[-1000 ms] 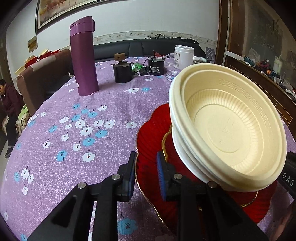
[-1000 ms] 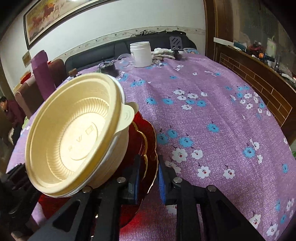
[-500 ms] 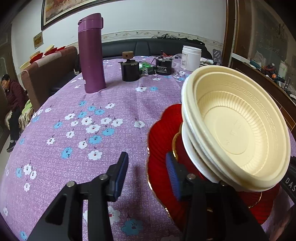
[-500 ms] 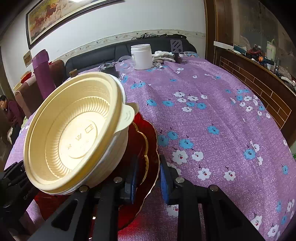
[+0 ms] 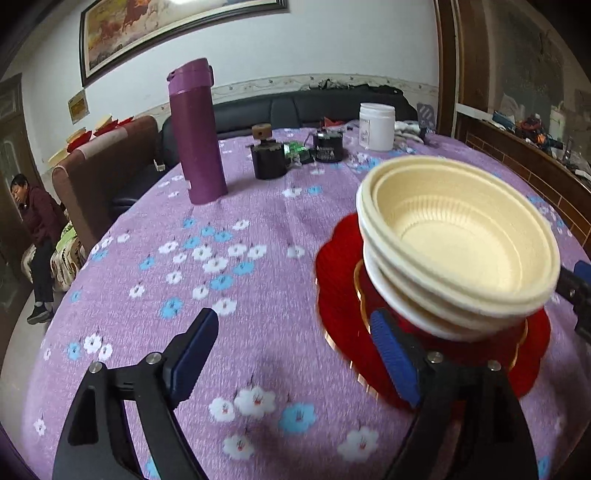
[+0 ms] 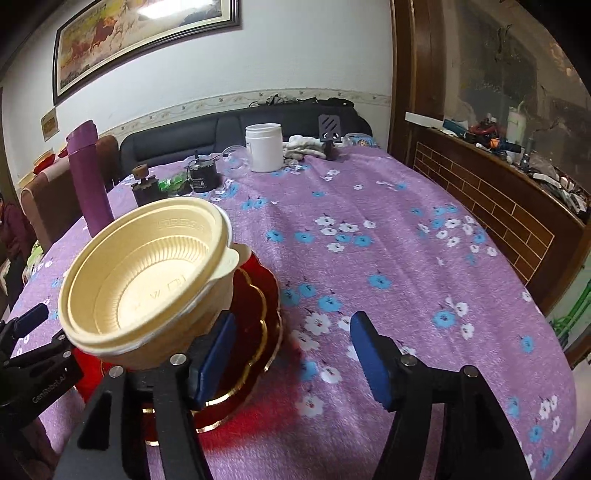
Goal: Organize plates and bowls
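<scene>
Table covering: purple cloth with blue and white flowers (image 5: 258, 280), spread over the whole round table.
Plates: red plates with gold trim (image 5: 343, 302), stacked flat on the cloth between my two claws; the scalloped edge shows in the right wrist view (image 6: 258, 332).
Bowls: cream plastic bowls (image 5: 458, 240), nested one in another and standing on the red plates; the stack leans a little. Ribbed inside wall, a small tab at the rim toward my right (image 6: 232, 258).
My left claw: left gripper (image 5: 291, 360), jaws opening, blue pads wide apart. Only cloth lies between them. The right-hand pad sits over the near edge of the plates; I cannot tell whether it touches.
My right claw: right gripper (image 6: 291, 354), jaws opening, blue pads apart, flowered cloth between them. The left-hand pad stands just beside the plate rim and the foot of the bowls, gripping nothing.
Flask: tall purple flask (image 5: 195, 133), upright, far side of the table, well apart from the plates.
Jar: white jar (image 5: 376, 125), upright near the far edge.
Small items: two dark round pots (image 5: 267, 158) with green scraps between them, between flask and jar.
Background: dark sofa (image 5: 295, 110), framed painting (image 5: 162, 29) on the white wall, a seated person (image 5: 33, 229) at far left.
</scene>
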Motion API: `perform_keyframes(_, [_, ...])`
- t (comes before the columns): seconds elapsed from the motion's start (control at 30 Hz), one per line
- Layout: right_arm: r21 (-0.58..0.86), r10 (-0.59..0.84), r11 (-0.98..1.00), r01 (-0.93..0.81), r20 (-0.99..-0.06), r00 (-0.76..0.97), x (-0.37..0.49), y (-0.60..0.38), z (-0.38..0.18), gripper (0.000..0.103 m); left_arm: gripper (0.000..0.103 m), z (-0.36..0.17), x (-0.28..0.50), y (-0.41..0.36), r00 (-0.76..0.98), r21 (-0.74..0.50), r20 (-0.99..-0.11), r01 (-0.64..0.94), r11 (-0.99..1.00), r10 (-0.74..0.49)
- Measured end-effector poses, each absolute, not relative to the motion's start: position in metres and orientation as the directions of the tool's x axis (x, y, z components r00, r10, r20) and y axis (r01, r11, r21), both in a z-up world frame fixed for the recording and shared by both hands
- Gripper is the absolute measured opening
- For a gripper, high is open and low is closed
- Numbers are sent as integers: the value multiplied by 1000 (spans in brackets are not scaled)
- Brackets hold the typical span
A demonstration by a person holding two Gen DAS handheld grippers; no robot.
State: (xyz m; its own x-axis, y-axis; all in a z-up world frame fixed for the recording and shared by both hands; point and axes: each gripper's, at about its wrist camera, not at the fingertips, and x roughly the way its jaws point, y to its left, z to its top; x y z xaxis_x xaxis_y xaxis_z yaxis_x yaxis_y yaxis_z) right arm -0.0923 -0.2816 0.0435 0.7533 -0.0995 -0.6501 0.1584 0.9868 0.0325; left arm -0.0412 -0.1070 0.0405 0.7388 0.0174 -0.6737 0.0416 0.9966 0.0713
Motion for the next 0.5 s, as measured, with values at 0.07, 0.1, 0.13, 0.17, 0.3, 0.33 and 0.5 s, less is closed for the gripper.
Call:
perform_keyframes(0.07, [18,-114,986,165,-648,753,-98,-281,44,72,84,41,-48,-102,740,68,-672,37,997,18])
perform_keyframes(0.1, [14,-118,986,166,-647,753,-100,-281,43,73,84,41,-51,-99,742,67,-670,32,997,21])
perform_keyframes(0.13, [11,-120,986,167,-648,752,-102,-282,43,74,86,41,-54,-96,745,64,-667,29,998,21])
perform_keyframes(0.17, [9,-124,985,170,-649,751,-104,-282,42,75,87,42,-57,-94,748,52,-663,31,998,11])
perform_keyframes(0.3, [1,-139,983,185,-651,747,-110,-284,40,81,90,44,-70,-87,760,46,-650,22,999,13])
perform_keyframes(0.33, [-2,-145,982,189,-652,744,-112,-283,39,82,90,43,-73,-86,762,42,-648,23,999,10])
perform_keyframes(0.5, [-29,-166,981,193,-646,745,-119,-277,32,87,100,47,-89,-77,795,16,-606,21,1000,-7])
